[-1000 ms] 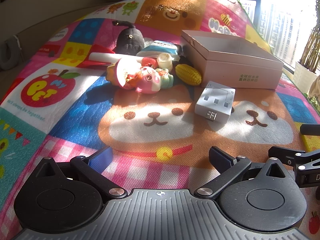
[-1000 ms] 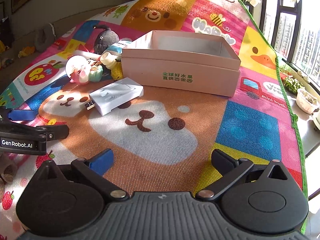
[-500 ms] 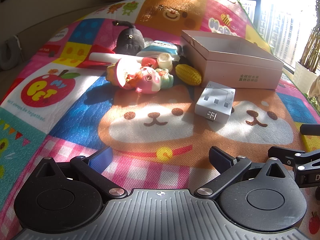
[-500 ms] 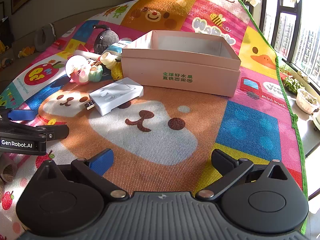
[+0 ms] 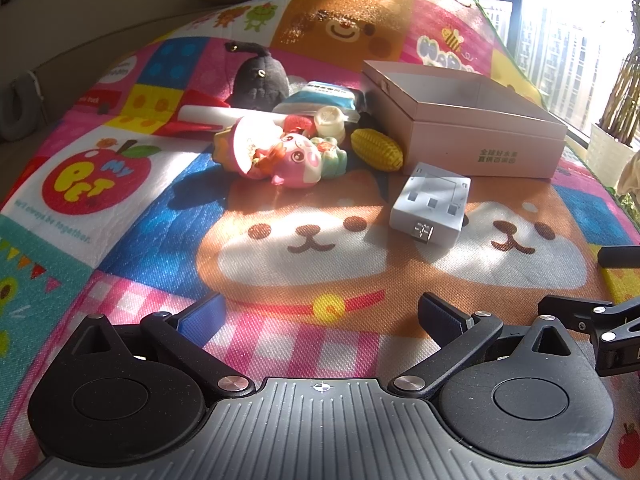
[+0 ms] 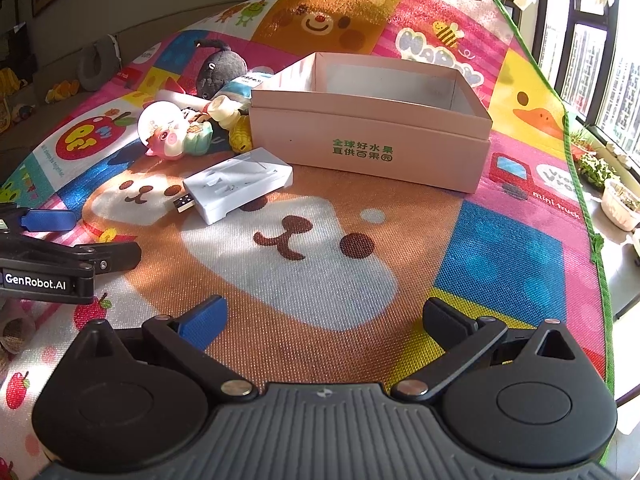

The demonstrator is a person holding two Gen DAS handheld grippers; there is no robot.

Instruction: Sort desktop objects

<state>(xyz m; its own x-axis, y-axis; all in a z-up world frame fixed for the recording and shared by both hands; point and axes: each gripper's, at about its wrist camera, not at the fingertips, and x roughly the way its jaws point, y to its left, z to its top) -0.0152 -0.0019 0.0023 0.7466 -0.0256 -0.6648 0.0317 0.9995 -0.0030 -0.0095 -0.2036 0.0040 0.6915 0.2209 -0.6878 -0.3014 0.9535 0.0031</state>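
Note:
An open pink cardboard box [image 5: 472, 136] [image 6: 372, 148] stands on a colourful play mat. A white adapter with a USB plug [image 5: 432, 210] [image 6: 240, 190] lies in front of it. Beside the box lies a pile: a pink pig toy [image 5: 296, 160] [image 6: 168, 138], a yellow corn toy [image 5: 378, 150] [image 6: 240, 136], a black plush [image 5: 258, 78] [image 6: 218, 68], a small cream bottle [image 5: 330, 122] and a blue-white packet [image 5: 324, 98]. My left gripper [image 5: 320, 316] is open and empty, low over the mat. My right gripper [image 6: 326, 320] is open and empty, right of the left one.
A white tube on a red item [image 5: 204, 116] lies left of the pile. The mat's right edge [image 6: 592, 216] runs beside a window sill with plant pots [image 6: 620, 204]. A grey neck pillow [image 6: 96, 64] lies off the mat at far left.

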